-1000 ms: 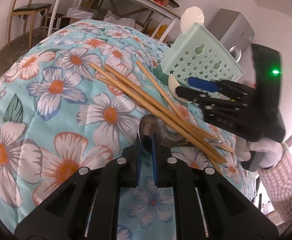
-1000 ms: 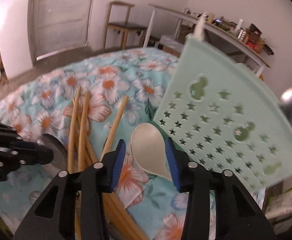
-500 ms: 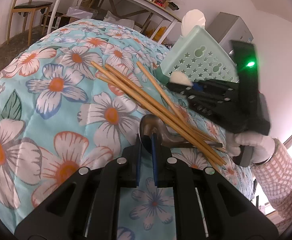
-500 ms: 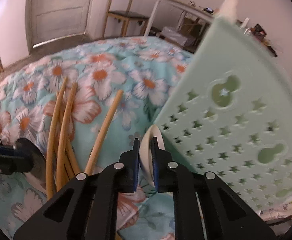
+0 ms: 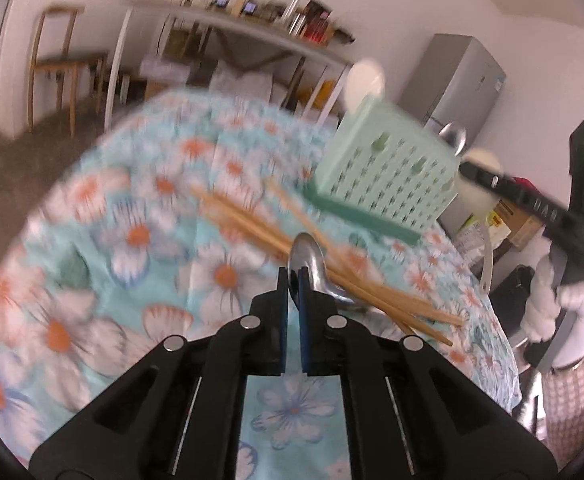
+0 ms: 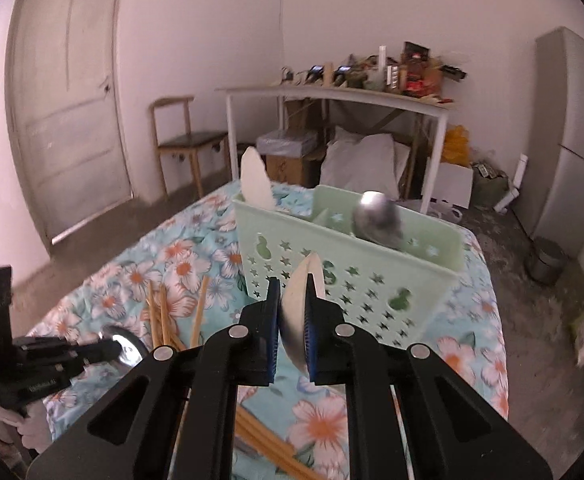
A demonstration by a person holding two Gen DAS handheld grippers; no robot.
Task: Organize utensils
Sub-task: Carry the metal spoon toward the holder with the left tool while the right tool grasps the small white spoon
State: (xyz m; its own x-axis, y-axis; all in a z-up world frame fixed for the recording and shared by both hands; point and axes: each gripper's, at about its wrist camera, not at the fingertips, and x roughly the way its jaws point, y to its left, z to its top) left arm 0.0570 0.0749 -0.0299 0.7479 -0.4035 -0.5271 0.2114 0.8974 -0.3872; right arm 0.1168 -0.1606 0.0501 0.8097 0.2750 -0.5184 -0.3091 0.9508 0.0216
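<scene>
My left gripper is shut on the bowl of a metal spoon, lifted off the flowered cloth; it also shows in the right wrist view. My right gripper is shut on a white spoon, held in the air in front of the mint green utensil basket. The basket stands on the cloth and holds a white spoon and a metal spoon. Several wooden chopsticks lie on the cloth beside the basket.
The table under the flowered cloth drops off at its edges. Behind stand a white desk with clutter, a wooden chair, a grey fridge and a door.
Both grippers have risen with their spoons. The right gripper has lifted the white spoon off the cloth to basket height. The left has pulled the metal spoon up from under the chopsticks.
</scene>
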